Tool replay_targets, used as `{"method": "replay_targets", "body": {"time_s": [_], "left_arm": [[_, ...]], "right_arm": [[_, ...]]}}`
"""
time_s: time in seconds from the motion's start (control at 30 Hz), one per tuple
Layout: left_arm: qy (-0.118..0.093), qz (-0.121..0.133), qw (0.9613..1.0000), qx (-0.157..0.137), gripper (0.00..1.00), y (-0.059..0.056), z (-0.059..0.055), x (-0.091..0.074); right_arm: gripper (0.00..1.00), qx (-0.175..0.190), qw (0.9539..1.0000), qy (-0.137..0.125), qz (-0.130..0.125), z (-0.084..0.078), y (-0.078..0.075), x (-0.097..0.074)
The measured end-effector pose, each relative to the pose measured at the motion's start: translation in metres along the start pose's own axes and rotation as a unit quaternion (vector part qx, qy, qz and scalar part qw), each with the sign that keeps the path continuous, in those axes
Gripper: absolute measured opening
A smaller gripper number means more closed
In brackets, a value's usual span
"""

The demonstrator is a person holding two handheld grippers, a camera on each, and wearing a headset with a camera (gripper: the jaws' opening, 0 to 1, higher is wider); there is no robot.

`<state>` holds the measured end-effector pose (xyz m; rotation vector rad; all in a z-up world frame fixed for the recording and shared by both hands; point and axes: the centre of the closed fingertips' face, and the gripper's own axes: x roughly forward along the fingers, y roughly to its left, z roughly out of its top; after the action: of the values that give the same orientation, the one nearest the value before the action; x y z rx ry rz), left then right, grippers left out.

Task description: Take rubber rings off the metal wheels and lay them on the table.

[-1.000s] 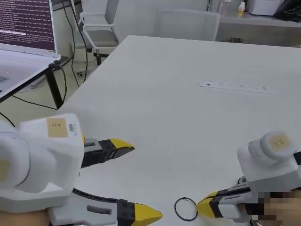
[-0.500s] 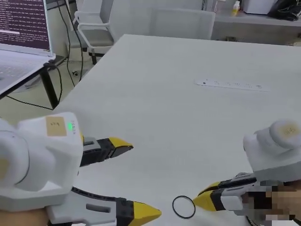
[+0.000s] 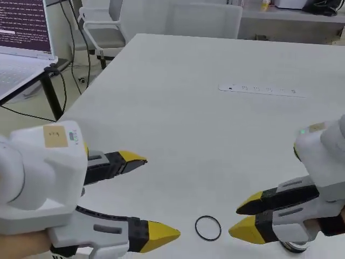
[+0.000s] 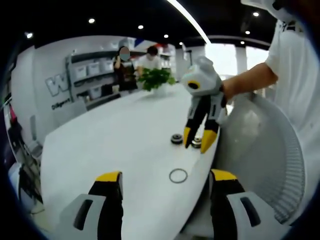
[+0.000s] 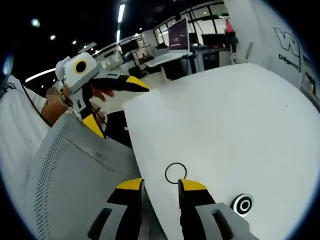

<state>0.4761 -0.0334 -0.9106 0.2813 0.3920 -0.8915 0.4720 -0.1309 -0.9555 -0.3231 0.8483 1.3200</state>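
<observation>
The right gripper (image 5: 161, 192), white with yellow-tipped black jaws, rises from 6 o'clock, jaws parted. Just beyond the tips a thin black rubber ring (image 5: 175, 173) lies flat on the white tabletop (image 5: 240, 120). At 4 o'clock sits a round metal wheel (image 5: 243, 204) with a dark rim. At 10 o'clock the left gripper (image 5: 125, 111) hangs, jaws spread wide, above a grey mesh chair back (image 5: 70, 175).

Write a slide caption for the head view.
Left gripper, jaws wide, and right gripper, jaws narrower, flank a black rubber ring lying flat on the white table.

Smooth matt white table (image 3: 205, 124), thin black rubber ring (image 3: 208, 228)
</observation>
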Motion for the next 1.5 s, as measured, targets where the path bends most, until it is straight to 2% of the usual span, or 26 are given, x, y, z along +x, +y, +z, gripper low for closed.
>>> {"method": "replay_targets", "body": {"time_s": [0.13,0.33,0.47,0.57,0.8,1.03,1.33,1.4,1.5], "left_arm": [[0.000,0.002,1.0000,-0.002,0.71,-0.001,0.001,0.000],[-0.003,0.021,0.9997,-0.013,0.71,-0.001,0.004,0.001],[0.000,0.037,0.9991,-0.022,0.71,-0.003,0.006,0.003],[0.004,0.046,0.9985,-0.028,0.71,-0.005,0.007,0.004],[0.013,0.059,0.9976,-0.034,0.71,-0.009,0.011,0.005],[0.021,0.069,0.9970,-0.028,0.71,-0.013,0.013,0.010],[0.038,0.089,0.9947,-0.033,0.71,-0.010,0.004,0.012],[0.042,0.093,0.9941,-0.036,0.71,-0.010,0.002,0.012],[0.039,0.094,0.9939,-0.041,0.71,-0.011,0.005,0.011]], "right_arm": [[0.28,-0.032,0.9995,-0.001,-0.002,0.005,0.005,-0.016],[0.33,-0.078,0.9968,-0.010,-0.014,0.017,0.009,-0.040],[0.34,-0.097,0.9950,-0.021,-0.011,0.024,0.013,-0.058],[0.36,-0.111,0.9935,-0.024,-0.009,0.025,0.016,-0.071],[0.37,-0.131,0.9907,-0.034,-0.016,0.022,0.008,-0.104],[0.37,-0.127,0.9892,-0.059,-0.044,0.012,-0.006,-0.133],[0.38,-0.100,0.9863,-0.105,-0.080,-0.008,-0.023,-0.179],[0.37,-0.090,0.9848,-0.116,-0.094,-0.011,-0.027,-0.187],[0.37,-0.080,0.9837,-0.126,-0.100,-0.017,-0.030,-0.192]]}}
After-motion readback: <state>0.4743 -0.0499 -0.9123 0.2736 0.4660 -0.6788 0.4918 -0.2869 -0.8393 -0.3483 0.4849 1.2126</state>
